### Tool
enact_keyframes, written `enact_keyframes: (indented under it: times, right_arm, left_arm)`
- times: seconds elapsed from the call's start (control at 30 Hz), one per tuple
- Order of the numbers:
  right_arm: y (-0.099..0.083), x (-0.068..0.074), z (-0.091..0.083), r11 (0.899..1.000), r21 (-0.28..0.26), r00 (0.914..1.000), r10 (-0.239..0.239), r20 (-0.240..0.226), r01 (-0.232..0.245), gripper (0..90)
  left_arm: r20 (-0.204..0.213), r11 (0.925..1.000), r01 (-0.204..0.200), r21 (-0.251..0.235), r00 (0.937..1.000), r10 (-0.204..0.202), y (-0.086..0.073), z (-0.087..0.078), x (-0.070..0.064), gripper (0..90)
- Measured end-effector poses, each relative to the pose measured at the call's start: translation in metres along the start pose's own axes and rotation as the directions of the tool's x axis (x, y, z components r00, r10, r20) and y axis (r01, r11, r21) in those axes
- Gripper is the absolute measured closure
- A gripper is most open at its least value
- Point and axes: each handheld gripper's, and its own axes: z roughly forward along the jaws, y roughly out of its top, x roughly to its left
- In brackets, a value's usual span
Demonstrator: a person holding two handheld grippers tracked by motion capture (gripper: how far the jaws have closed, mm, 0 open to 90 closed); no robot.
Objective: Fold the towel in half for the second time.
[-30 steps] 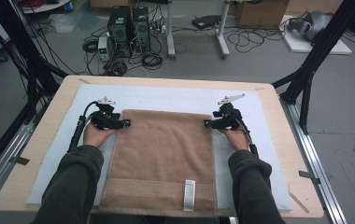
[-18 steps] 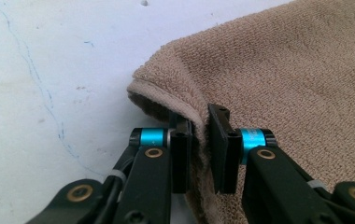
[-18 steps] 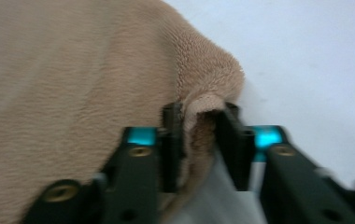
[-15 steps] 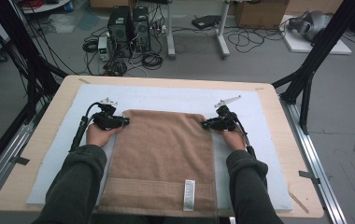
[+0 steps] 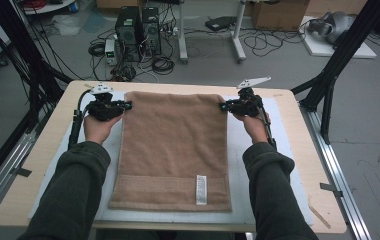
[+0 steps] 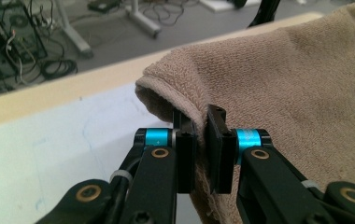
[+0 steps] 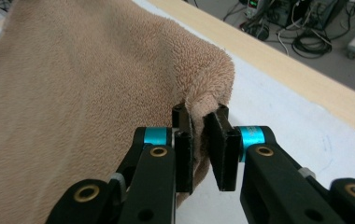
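A brown towel (image 5: 175,145) lies flat on the white mat (image 5: 239,150), its white label (image 5: 201,189) near the front edge. My left gripper (image 5: 126,105) is shut on the towel's far left corner, and my right gripper (image 5: 223,106) is shut on the far right corner. In the left gripper view the towel (image 6: 297,84) bunches into a small fold where the left gripper (image 6: 201,149) pinches its edge. The right gripper (image 7: 199,147) in its own view clamps a rounded corner of the towel (image 7: 73,93), lifted slightly off the mat.
The wooden table (image 5: 305,150) has bare strips left and right of the mat. Black frame posts (image 5: 335,60) stand at both far corners, and metal rails (image 5: 335,170) run along the sides. Computer towers (image 5: 138,25) and cables sit on the floor beyond.
Both grippers have moved away from the person toward the table's far edge, dragging the towel's far edge with them. The towel now lies longer and flatter.
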Motion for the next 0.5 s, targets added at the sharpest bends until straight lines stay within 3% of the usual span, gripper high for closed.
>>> enact_keyframes:
  times: [0.1,0.17,0.27,0.37,0.43,0.5]
  right_arm:
    - [-0.002,0.002,-0.006,1.0,0.011,0.9993,0.015,-0.034,-0.014,81.2]
    - [-0.005,0.006,-0.008,0.999,0.033,0.9993,-0.01,-0.037,0.012,81.2]
    - [-0.012,0.012,-0.011,0.999,0.037,0.9978,-0.002,-0.066,0.004,81.2]
    - [-0.017,0.021,-0.017,1.0,0.009,0.996,-0.006,-0.089,0.007,81.2]
    - [-0.017,0.027,-0.022,1.0,0.017,0.9948,-0.012,-0.101,0.014,81.0]
    - [-0.014,0.036,-0.027,0.999,0.022,0.9937,-0.036,-0.106,0.039,81.0]
  left_arm:
    - [0.035,0.9987,-0.013,0.049,0.9993,0.012,-0.005,-0.003,-0.003,82.9]
    - [0.041,0.9993,-0.013,0.036,0.9991,0.012,-0.011,-0.007,-0.006,83.0]
    - [0.055,0.9987,-0.02,0.047,0.9983,0.018,-0.018,-0.015,-0.007,82.9]
    - [0.063,0.9993,-0.027,0.027,0.9977,0.025,-0.025,-0.025,-0.012,82.9]
    - [0.071,0.9983,-0.042,0.04,0.9967,0.039,-0.027,-0.031,-0.016,82.9]
    - [0.071,0.9975,-0.067,0.023,0.9954,0.065,-0.031,-0.04,-0.021,82.9]
